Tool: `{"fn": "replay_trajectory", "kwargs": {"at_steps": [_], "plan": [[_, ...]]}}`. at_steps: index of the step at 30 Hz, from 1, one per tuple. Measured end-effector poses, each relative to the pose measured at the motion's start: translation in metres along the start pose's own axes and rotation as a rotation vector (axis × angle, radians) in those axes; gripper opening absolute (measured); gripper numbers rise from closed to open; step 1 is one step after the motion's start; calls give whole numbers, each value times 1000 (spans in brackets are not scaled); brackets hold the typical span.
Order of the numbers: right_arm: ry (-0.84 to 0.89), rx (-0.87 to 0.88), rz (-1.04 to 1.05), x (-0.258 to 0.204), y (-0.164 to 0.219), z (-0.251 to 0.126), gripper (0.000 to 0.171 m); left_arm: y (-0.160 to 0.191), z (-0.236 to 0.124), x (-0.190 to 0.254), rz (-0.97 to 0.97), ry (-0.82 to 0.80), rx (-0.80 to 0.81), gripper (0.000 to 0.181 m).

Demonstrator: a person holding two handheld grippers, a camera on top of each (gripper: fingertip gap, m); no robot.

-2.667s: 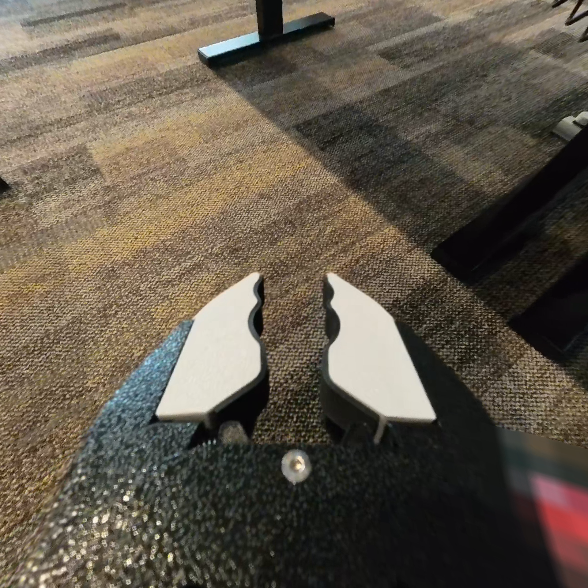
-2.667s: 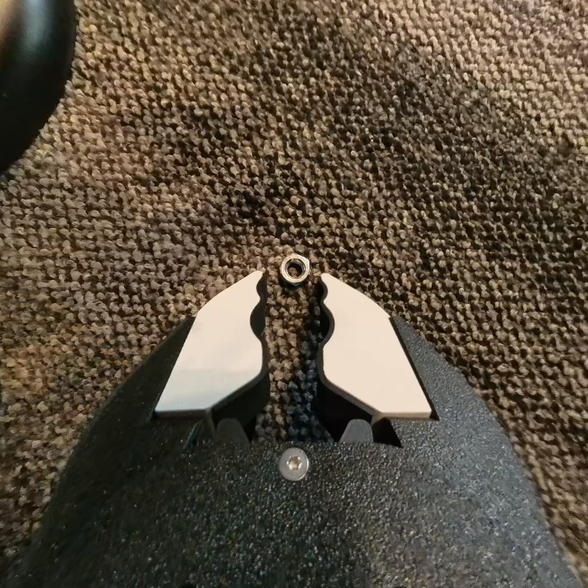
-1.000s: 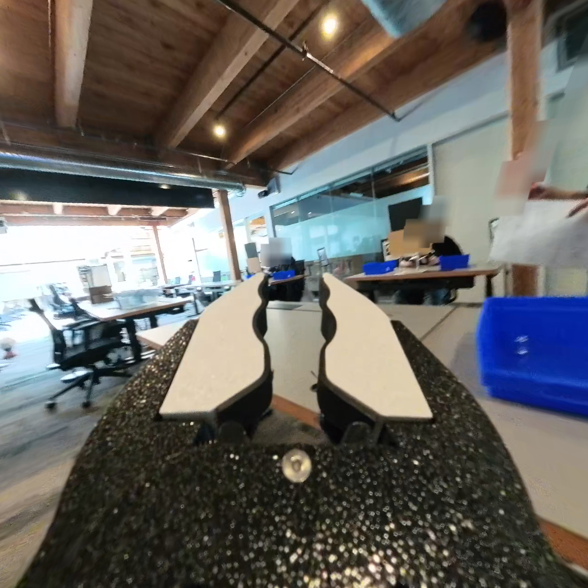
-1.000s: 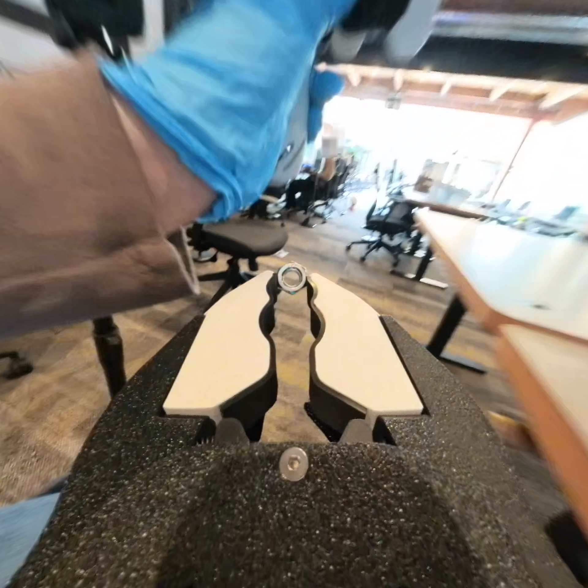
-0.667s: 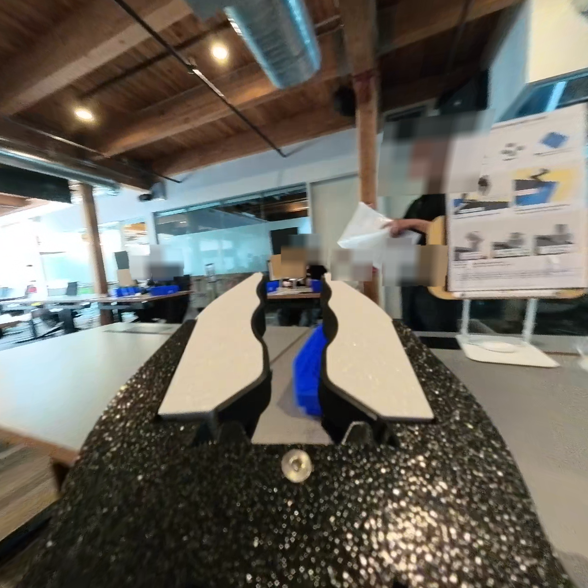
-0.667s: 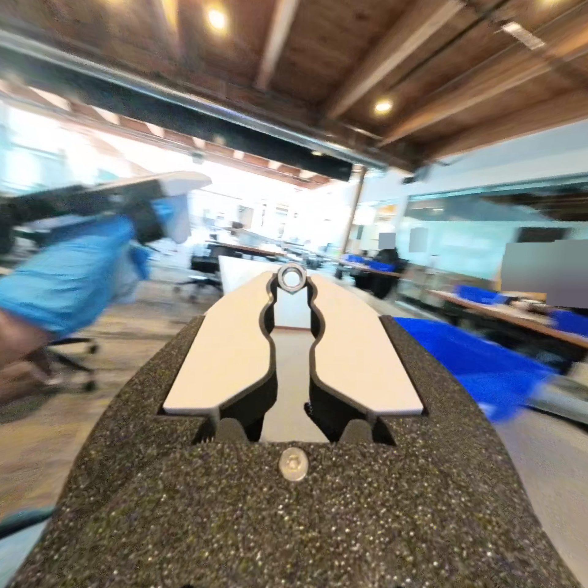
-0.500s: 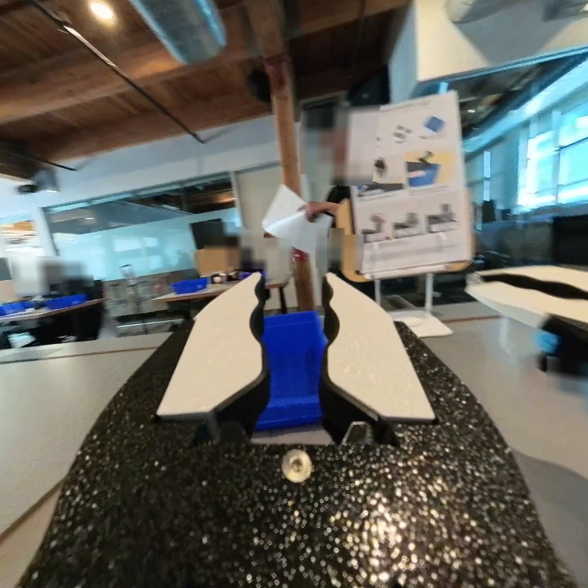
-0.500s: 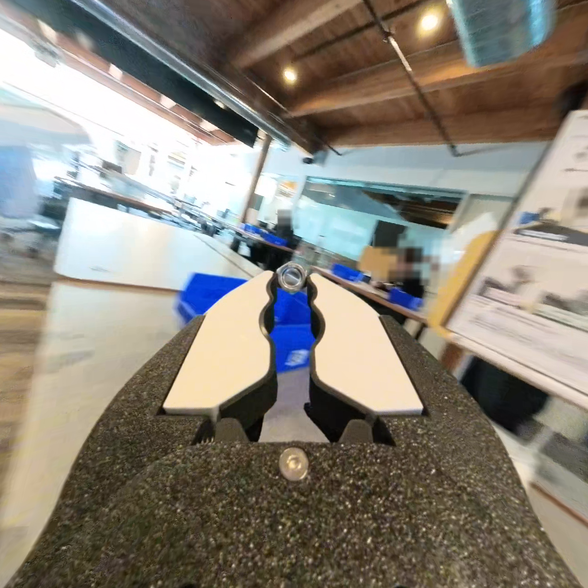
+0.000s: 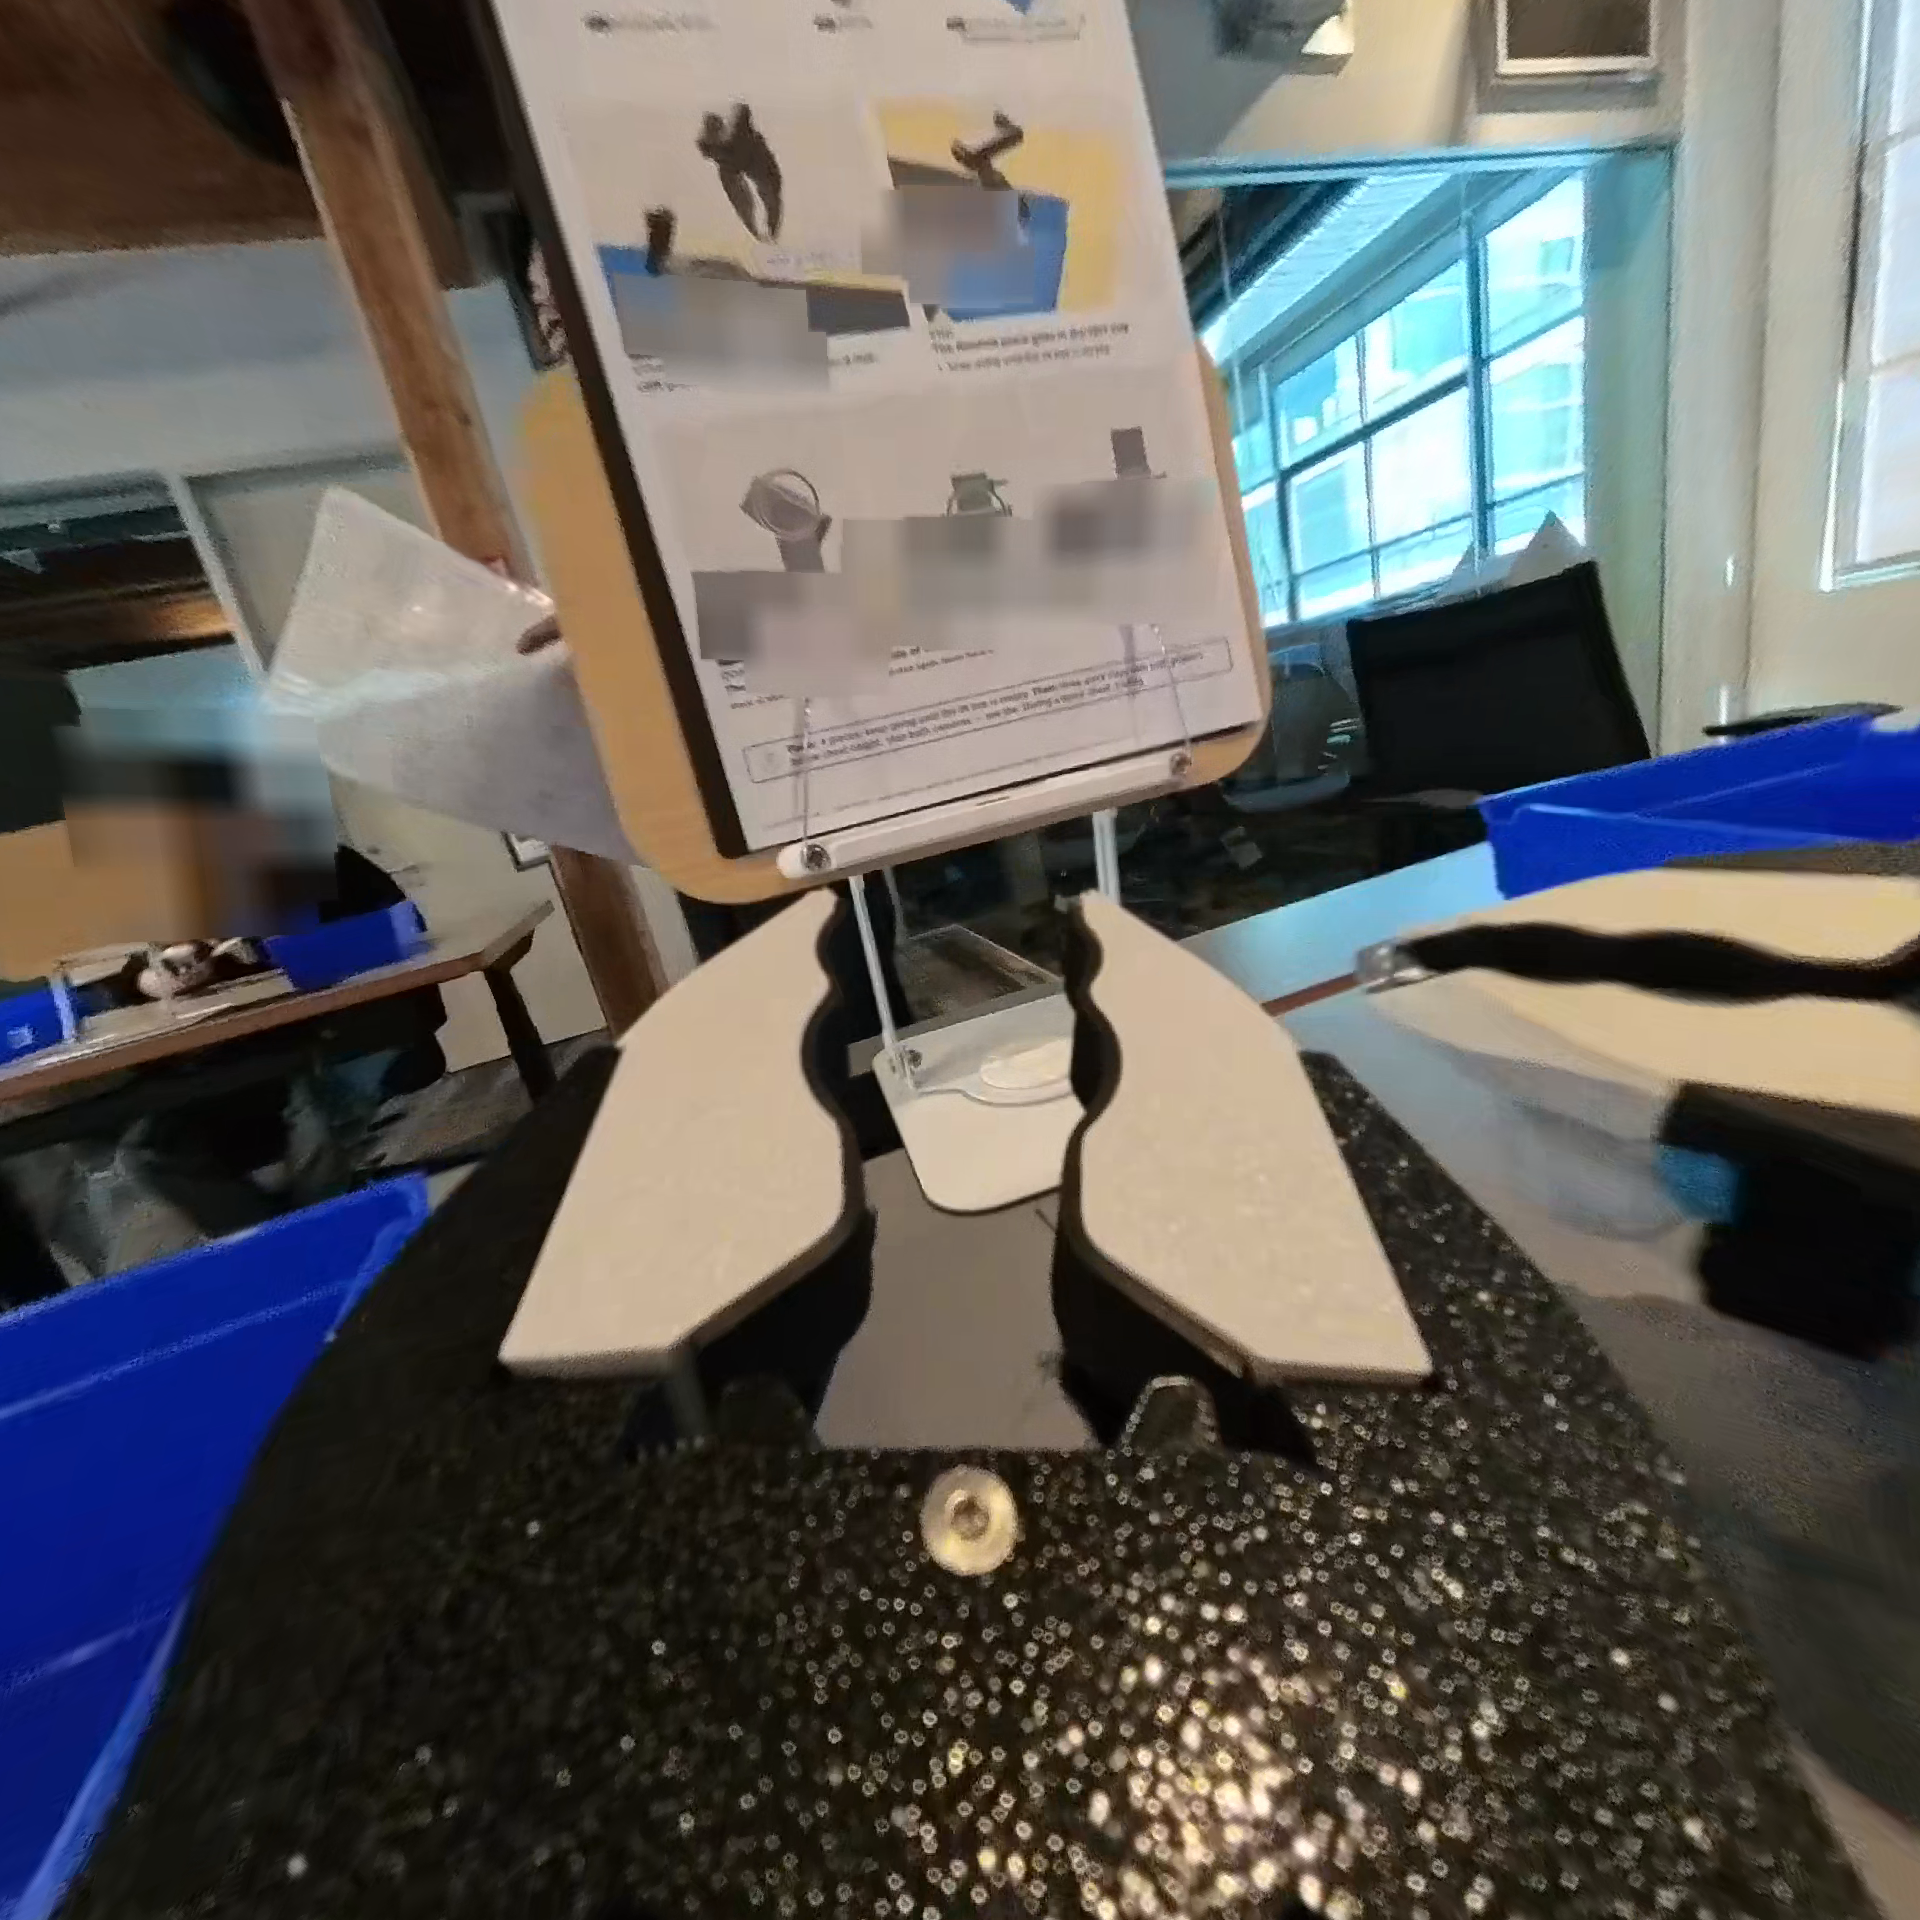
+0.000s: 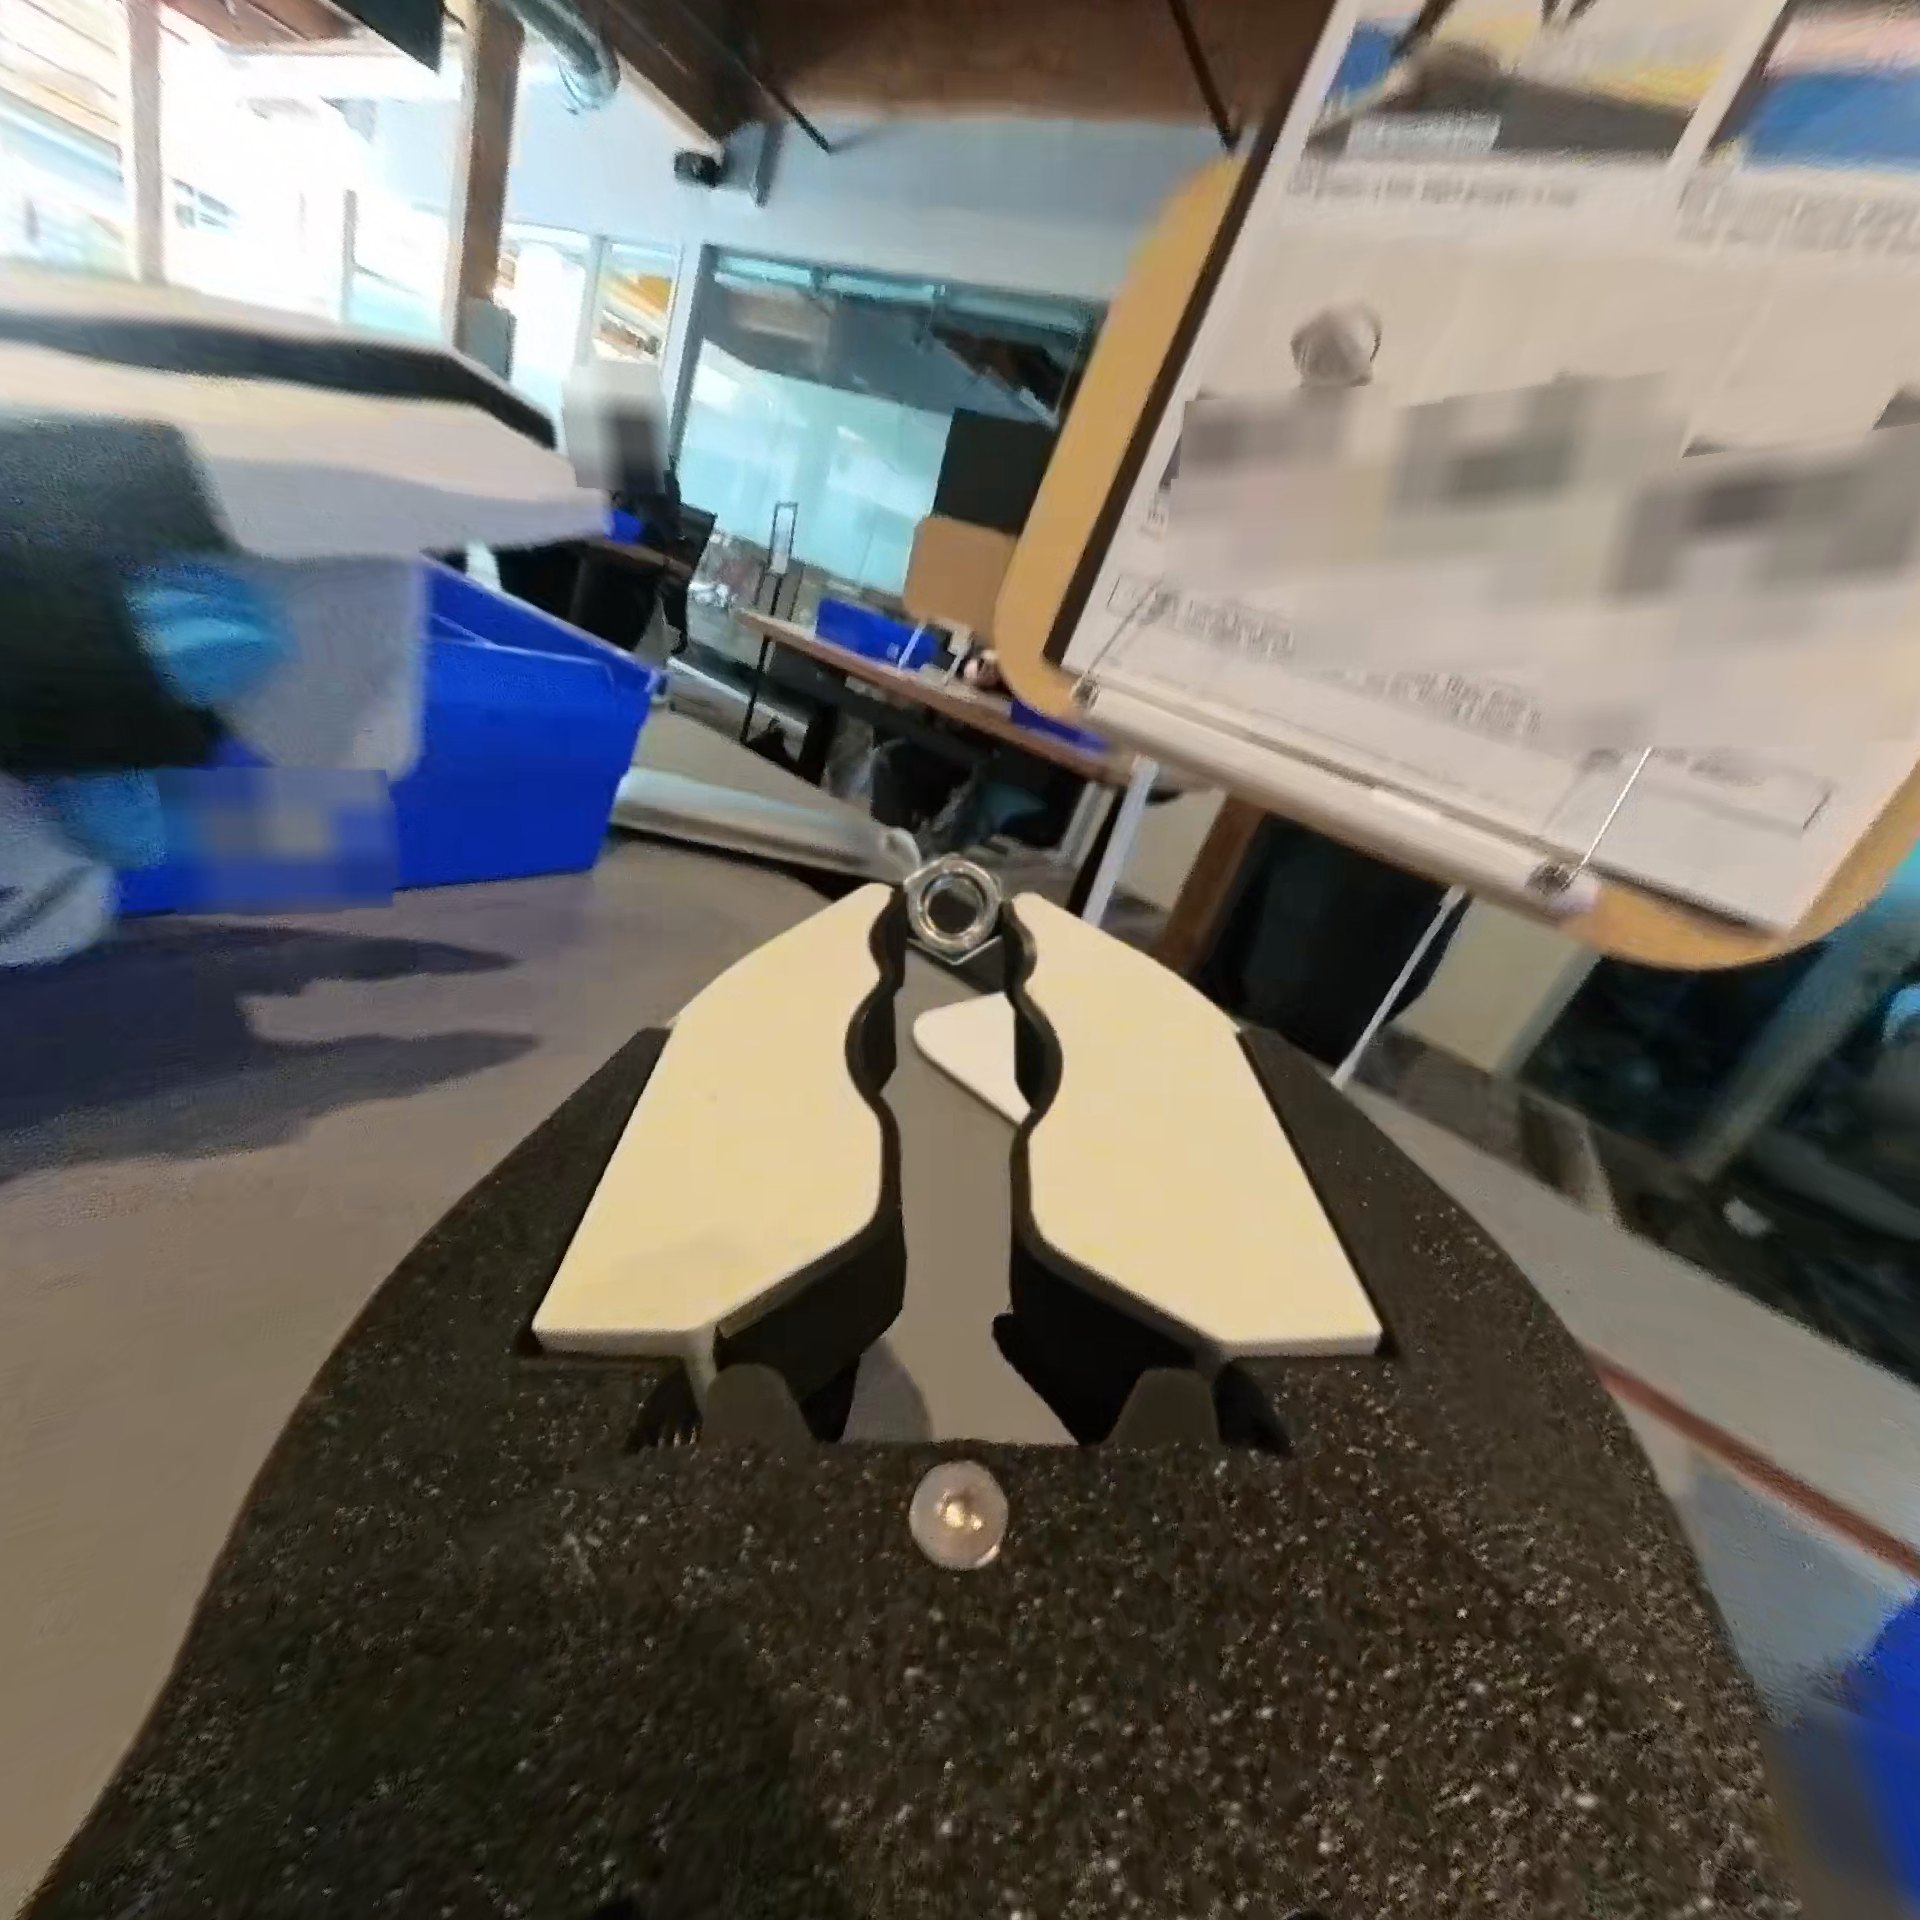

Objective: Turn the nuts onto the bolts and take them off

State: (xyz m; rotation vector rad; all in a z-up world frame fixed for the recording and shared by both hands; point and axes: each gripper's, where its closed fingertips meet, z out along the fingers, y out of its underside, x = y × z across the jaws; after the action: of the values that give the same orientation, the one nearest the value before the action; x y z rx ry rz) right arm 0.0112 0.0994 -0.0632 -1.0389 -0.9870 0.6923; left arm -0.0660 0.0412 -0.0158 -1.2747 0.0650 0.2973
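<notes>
Right gripper [image 10: 948, 925] is clamped on a silver hex nut [image 10: 947, 911], pinched at the very fingertips, centre of the right wrist frame, hole facing the camera. No bolt visible in either view.

Left gripper [image 9: 948, 920] has its fingers apart with nothing between them; through the gap you see the dark tabletop [image 9: 956, 1351] and the white base of a stand [image 9: 987, 1122].

Containers:
- Blue bin [image 9: 156, 1455], lower left of the left wrist frame, just beside the left gripper. Only the outer wall shows, contents can't be seen.
- Second blue bin [image 9: 1683, 805], right edge of the left wrist frame, above the other gripper, which shows there blurred. Only rim and side visible, contents hidden.
- In the right wrist frame a blue bin [image 10: 520, 727] sits at middle left on the table, behind the blurred left gripper and a blue-gloved hand [image 10: 197, 634]. Inside not visible.
- More blue bins [image 9: 343, 940] on a far desk, left of the left wrist frame, too small to read contents.

An instruction sheet on a wood-backed board [image 9: 894, 416] stands on that stand, top centre of the left frame; same board [image 10: 1507, 468] fills the upper right of the right frame. A hand holding a paper sheet [image 9: 436, 675] shows left of the board.
</notes>
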Motion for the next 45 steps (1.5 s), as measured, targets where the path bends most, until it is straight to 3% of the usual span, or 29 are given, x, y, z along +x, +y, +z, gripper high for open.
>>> {"fn": "replay_trajectory", "kwargs": {"at_steps": [3,7,10,27,36,45], "plan": [[-20,22,64,2,-5,-7,17,12,19,2,40,38,24,38],[-26,-13,70,1,0,-8,17,34,8,10,-18,55,27,36],[-27,-62,84,-1,7,-6,17,19,1,10,-39,72,55,39],[-13,-86,-59,-25,-5,-23,17,21,-19,51,137,229,49,42],[107,-81,-98,-6,-5,-28,17,31,-13,36,23,198,-3,43],[148,-33,-202,-5,-17,-22,17,39,-5,30,105,191,-11,45]]}}
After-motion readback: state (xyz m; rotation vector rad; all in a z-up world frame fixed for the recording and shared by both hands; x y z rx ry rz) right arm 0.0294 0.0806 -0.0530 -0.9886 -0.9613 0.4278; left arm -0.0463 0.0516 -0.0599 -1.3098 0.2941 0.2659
